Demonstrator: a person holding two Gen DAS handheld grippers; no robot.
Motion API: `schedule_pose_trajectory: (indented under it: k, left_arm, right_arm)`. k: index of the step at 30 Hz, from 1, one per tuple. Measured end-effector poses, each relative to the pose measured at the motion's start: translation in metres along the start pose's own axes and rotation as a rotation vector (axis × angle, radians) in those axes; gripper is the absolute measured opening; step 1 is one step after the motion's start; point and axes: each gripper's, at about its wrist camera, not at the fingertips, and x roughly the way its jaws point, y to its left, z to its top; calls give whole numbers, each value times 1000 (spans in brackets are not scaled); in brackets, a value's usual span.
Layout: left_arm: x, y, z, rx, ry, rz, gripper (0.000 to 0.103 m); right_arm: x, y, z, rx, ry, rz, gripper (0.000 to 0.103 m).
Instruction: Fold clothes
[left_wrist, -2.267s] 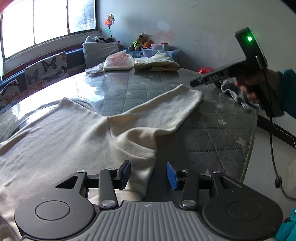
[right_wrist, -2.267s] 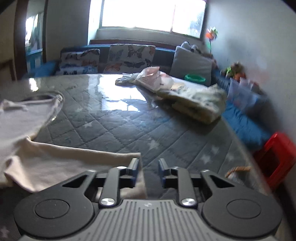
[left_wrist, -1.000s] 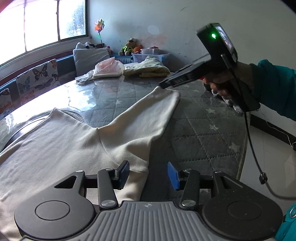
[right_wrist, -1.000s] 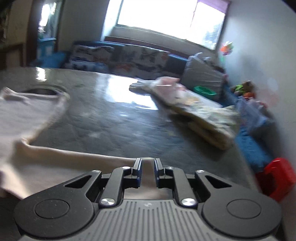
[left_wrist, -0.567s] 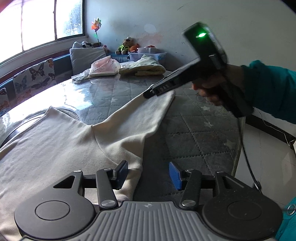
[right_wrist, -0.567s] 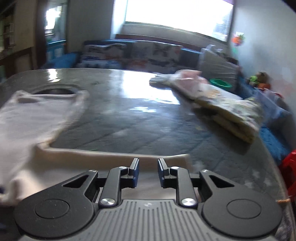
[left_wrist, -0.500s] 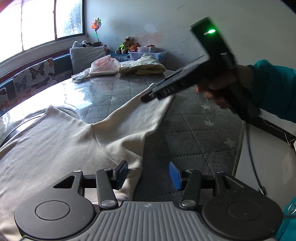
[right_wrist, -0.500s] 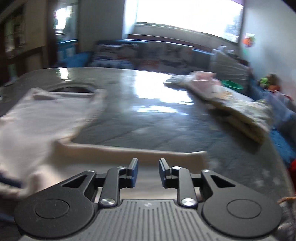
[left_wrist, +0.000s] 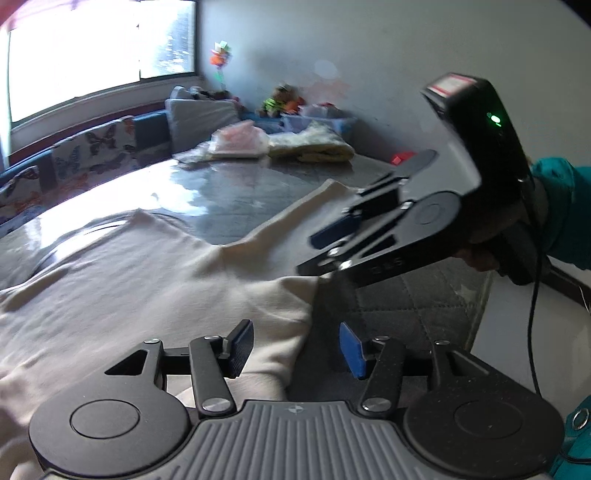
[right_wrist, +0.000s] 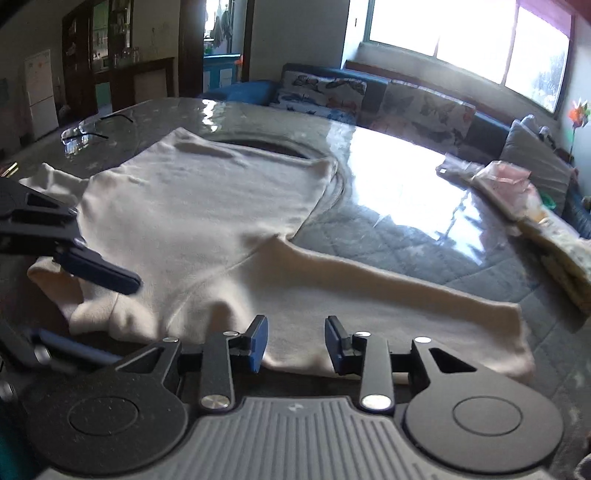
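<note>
A cream long-sleeved top (left_wrist: 122, 280) lies spread flat on the grey quilted table; it also shows in the right wrist view (right_wrist: 207, 206), with one sleeve (right_wrist: 399, 295) stretched out to the right. My left gripper (left_wrist: 295, 349) is open and empty, low over the garment's lower corner by the side seam. My right gripper (right_wrist: 295, 343) is open and empty over the near edge of the sleeve, close to the armpit. In the left wrist view the right gripper (left_wrist: 334, 242) hovers above the sleeve. The left gripper's fingers (right_wrist: 99, 271) show at the left of the right wrist view.
Folded clothes, pink (left_wrist: 240, 142) and yellowish (left_wrist: 314, 147), lie at the table's far side. Glasses (right_wrist: 85, 129) lie at the far left of the table. A sofa with butterfly cushions (right_wrist: 399, 99) stands behind. The table edge (left_wrist: 480, 302) drops off at the right.
My right gripper let go of the sleeve end, opened, and moved along the sleeve toward the armpit, close to my left gripper. The left gripper stayed open in place.
</note>
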Motion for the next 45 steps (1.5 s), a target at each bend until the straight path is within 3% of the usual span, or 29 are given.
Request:
schedule_pose_trajectory:
  k: [5,8,17,21,28,33,36,38,40,45]
  left_arm:
    - [-36,25,-15,-97,-32,121,57]
    - [-60,48,-30,-182,-32,237,57]
    - [-132,139,-82,-465,-12,739,57]
    - [-149,174,-101,-553,19,908,57]
    - [-150,207,-123,-638,67,999,60]
    - [-146,212,-126,-664,72,995,60]
    - [-143,209,-124,-643,63,977,41]
    - [-141,209,-123,-628,59,966,20]
    - [-140,211,-121,-617,57,968,11]
    - [-141,219,-116,-588,53,1017,5]
  right_arm:
    - [-7,19,15,-25,-53,44,42]
    - [-5,34,23,-44,-81,90,44]
    - [12,86,36,-125,-95,209,50]
    - [20,99,38,-150,-77,229,50]
    - [30,112,36,-169,-47,246,51]
    - [29,114,43,-160,-62,254,51]
    - [32,118,51,-161,-69,270,52]
    - [34,123,55,-171,-73,279,53]
    - [37,130,59,-181,-83,294,55]
    - [47,150,60,-212,-60,349,55]
